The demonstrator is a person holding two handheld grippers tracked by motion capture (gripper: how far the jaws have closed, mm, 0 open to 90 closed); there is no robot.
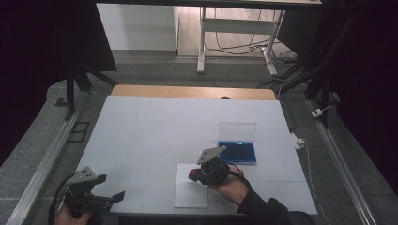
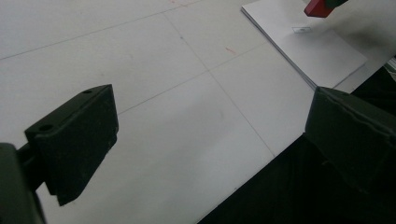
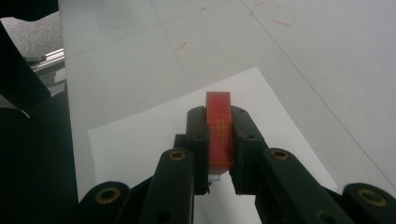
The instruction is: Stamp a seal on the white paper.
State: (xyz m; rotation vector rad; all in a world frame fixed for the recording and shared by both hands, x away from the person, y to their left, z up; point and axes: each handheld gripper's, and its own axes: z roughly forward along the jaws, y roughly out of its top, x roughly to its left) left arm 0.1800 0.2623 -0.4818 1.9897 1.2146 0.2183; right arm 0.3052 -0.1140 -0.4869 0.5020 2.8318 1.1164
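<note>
My right claw [image 3: 219, 140] is clamped on a small red stamp block [image 3: 219, 128], its jaws pressed flat against the two long sides, with a yellow mark on the upper face. I'm holding it just over the white sheet of paper [image 1: 190, 192], which lies near the front edge of the tabletop [image 1: 141, 136], a little right of the middle. The block looks rigid and light, so a firm squeeze on its flat sides should hold; I'd guess those sides are smooth, and it could twist if I pressed down off-centre. The paper is thin and loose, likely to slide or lift with the block.

My left claw [image 1: 101, 197] waits at the front left corner, jaws spread wide and empty.

A blue case [image 1: 238, 152] with its clear lid standing up sits behind my right hand, toward the right edge. I can't make out what it holds. The block's underside is hidden, so I can't tell whether it touches the sheet. A small printed mark [image 2: 302, 29] on the paper is too tiny to read.
</note>
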